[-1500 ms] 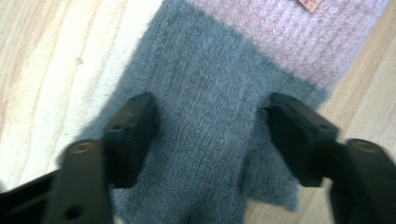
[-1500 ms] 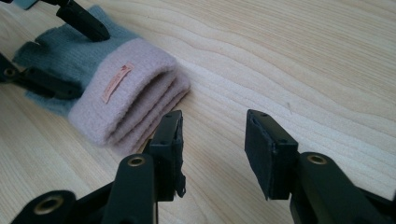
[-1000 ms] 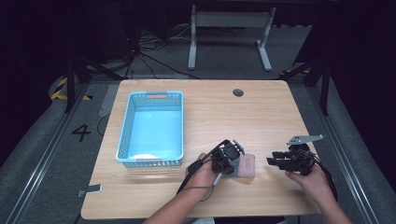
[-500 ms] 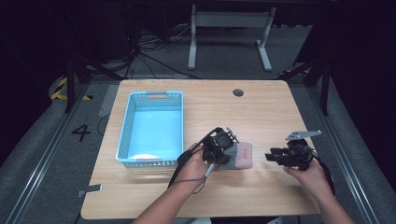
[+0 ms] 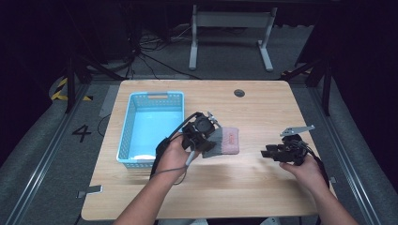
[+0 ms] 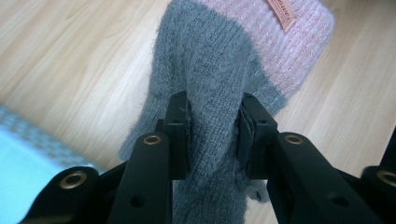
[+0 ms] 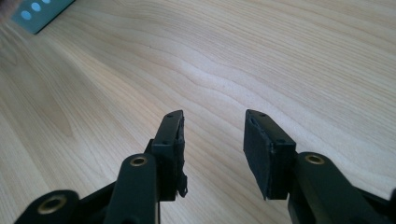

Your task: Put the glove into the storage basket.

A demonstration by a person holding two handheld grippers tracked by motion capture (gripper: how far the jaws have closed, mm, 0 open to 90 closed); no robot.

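The left claw [image 6: 212, 140] is clamped on a grey and pink knitted cloth [image 6: 219, 70]; in the left gripper view both black jaws press into a grey fold of it, and the pink end with a small label [image 6: 282, 13] hangs beyond them, above the wood. In the high view the left claw [image 5: 209, 136] is just beside the right wall of the light blue basket [image 5: 127, 136], and the cloth [image 5: 226, 141] spreads from it toward the middle of the surface [image 5: 263, 187]. Whether the far end of the cloth touches the wood, I cannot tell.

The basket stands on the left part of the surface, near the left edge, with its handle side toward the far edge. Its near right corner is close to the left hand [image 5: 172, 157], so there is little room on that side.

The right claw [image 5: 268, 153] is well apart from the cloth, near the right edge of the surface. In the right gripper view its jaws are apart with nothing between them, and under the right claw [image 7: 212, 140] there is bare wood.

Between the cloth and the right claw there is a free strip of wood. The far half of the surface is also free, except a small round dark hole [image 5: 239, 93] near the far edge. The near edge, between the two forearms, is free as well.
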